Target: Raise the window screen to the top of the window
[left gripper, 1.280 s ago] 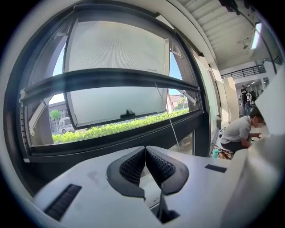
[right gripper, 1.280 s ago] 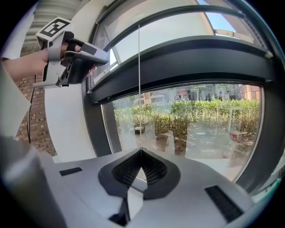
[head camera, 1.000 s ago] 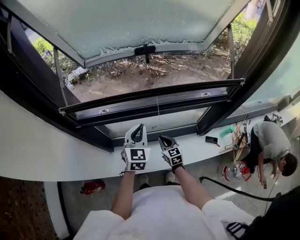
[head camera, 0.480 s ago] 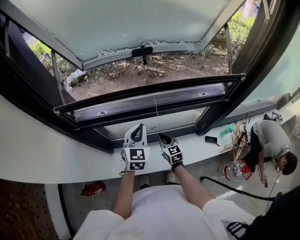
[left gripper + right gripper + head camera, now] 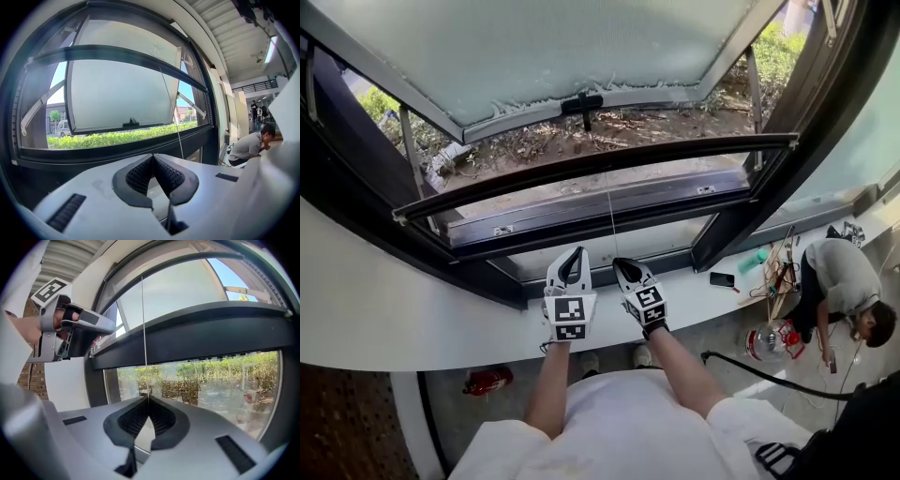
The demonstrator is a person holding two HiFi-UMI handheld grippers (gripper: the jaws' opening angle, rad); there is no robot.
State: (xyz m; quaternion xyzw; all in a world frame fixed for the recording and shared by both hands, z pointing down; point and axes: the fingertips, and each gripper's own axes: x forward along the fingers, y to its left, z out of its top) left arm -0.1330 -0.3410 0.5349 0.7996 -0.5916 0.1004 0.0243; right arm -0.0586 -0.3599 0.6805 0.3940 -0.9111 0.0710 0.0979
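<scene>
**A:** We're at the window, and the left gripper [image 5: 152, 157] is clenched, jaws pressed together with nothing between them.

**B:** The right gripper [image 5: 146, 400] is clenched as well, but we see a thin cord [image 5: 143, 324] dropping straight into its jaw tips. It's grasping that cord.

**A:** Follow the cord up and we reach the screen bar [image 5: 600, 161], the dark rail lying across the opening. It sits part way up, above the lower frame [image 5: 600, 214] and below the top of the window.

**B:** Our two tools sit side by side just above the white sill [image 5: 422, 319].

**A:** In the left gripper view, the cord passes to the right of those jaws without touching them.

**B:** Beyond the bar, the frosted sash [image 5: 553, 47] swings outward over bare ground and shrubs.

**A:** Off to our right a person [image 5: 839, 281] crouches on the floor, and a phone [image 5: 723, 279] lies on the sill nearby.
</scene>
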